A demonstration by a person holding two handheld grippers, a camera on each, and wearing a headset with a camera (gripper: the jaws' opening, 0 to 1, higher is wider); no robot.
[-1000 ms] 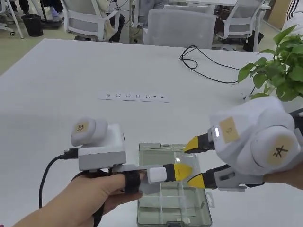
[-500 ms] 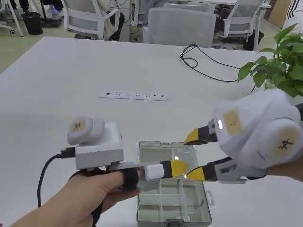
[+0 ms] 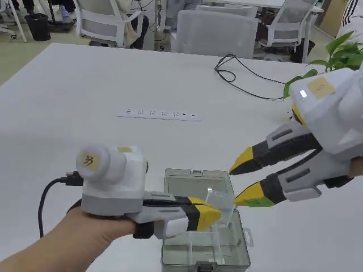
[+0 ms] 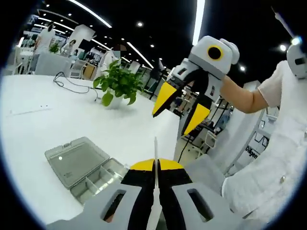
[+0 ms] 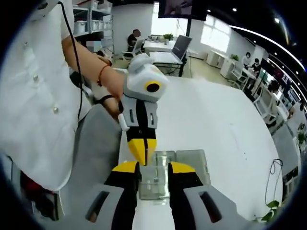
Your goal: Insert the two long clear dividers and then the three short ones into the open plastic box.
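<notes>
- Right gripper (image 3: 235, 187) has drawn back up and right, jaws spread.
- Left gripper (image 3: 211, 215) held level over the open box (image 3: 193, 182), pinching a clear divider (image 3: 219, 200).
- Table (image 3: 85, 96) lies open beyond the box.

Wide white worktable (image 3: 85, 85) w/ white power strip (image 3: 160, 115), looped black cable (image 3: 218, 68) & green leafy plant (image 3: 343, 48); grey office chairs (image 3: 215, 31) behind, beige floor (image 3: 22, 56), ceiling strip lights (image 4: 198, 19) overhead.

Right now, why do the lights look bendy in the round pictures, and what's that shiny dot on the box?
Left gripper view: the fisheye lens bends the ceiling light strips into curves. Head view: the dot is lamp glare bouncing off the clear box lid, and lines look straight there.
</notes>
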